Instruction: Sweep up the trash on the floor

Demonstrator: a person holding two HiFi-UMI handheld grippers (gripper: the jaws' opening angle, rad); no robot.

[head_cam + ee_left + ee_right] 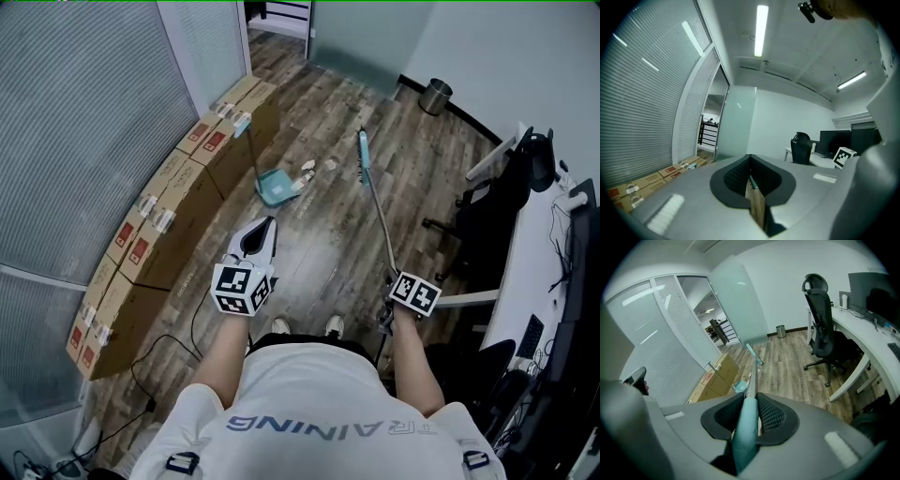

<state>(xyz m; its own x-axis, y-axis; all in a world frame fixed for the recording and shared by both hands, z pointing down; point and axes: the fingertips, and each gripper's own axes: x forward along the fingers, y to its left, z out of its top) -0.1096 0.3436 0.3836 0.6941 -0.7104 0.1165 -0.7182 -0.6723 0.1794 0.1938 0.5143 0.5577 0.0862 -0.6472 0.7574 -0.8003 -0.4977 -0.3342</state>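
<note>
My right gripper is shut on the pale teal broom handle. The handle slants forward and down to the broom head, out on the wood floor. Left of the head, a few scraps of trash lie on the floor. Beside them stands a teal dustpan, its thin upright handle next to the boxes. My left gripper hangs nearer to me than the dustpan, roughly level. It is shut with nothing in it, and only floor shows through the slit.
A row of cardboard boxes lines the glass wall with blinds on the left. On the right are a black office chair and a white desk. A metal bin stands at the far wall. A cable trails by my feet.
</note>
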